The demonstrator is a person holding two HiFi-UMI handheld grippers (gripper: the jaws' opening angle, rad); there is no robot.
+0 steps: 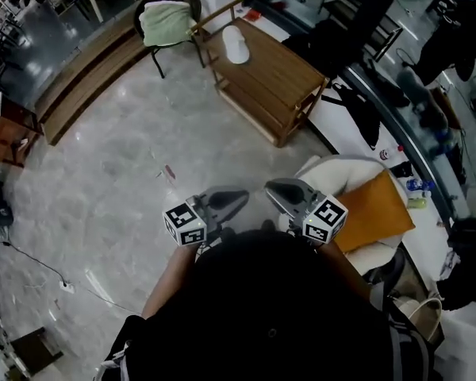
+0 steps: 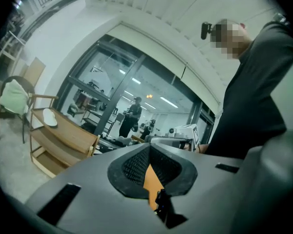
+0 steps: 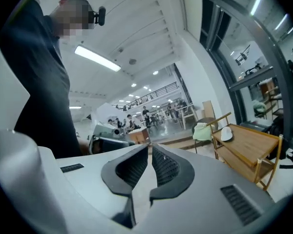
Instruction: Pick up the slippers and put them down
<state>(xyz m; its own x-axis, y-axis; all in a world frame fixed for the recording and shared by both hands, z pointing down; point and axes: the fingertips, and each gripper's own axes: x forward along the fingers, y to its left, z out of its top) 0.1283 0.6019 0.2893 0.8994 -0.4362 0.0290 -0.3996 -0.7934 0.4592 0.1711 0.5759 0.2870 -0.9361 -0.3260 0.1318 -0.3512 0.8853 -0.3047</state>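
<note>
A white slipper (image 1: 236, 44) lies on the top of a wooden table (image 1: 279, 82) far across the floor. It also shows as the slipper (image 2: 50, 117) in the left gripper view and the slipper (image 3: 226, 133) in the right gripper view. Both grippers are held close to the person's chest, far from the table. My left gripper (image 1: 236, 198) is shut with nothing in it, its tips (image 2: 149, 147) meeting. My right gripper (image 1: 274, 189) is also shut and empty, tips (image 3: 150, 148) together. The two grippers point toward each other.
A chair with a pale green cushion (image 1: 165, 22) stands left of the table. A white seat with an orange cushion (image 1: 373, 213) is at my right, beside a glass wall. A long wooden bench (image 1: 79, 82) runs along the left. Grey tiled floor (image 1: 135, 173) lies between me and the table.
</note>
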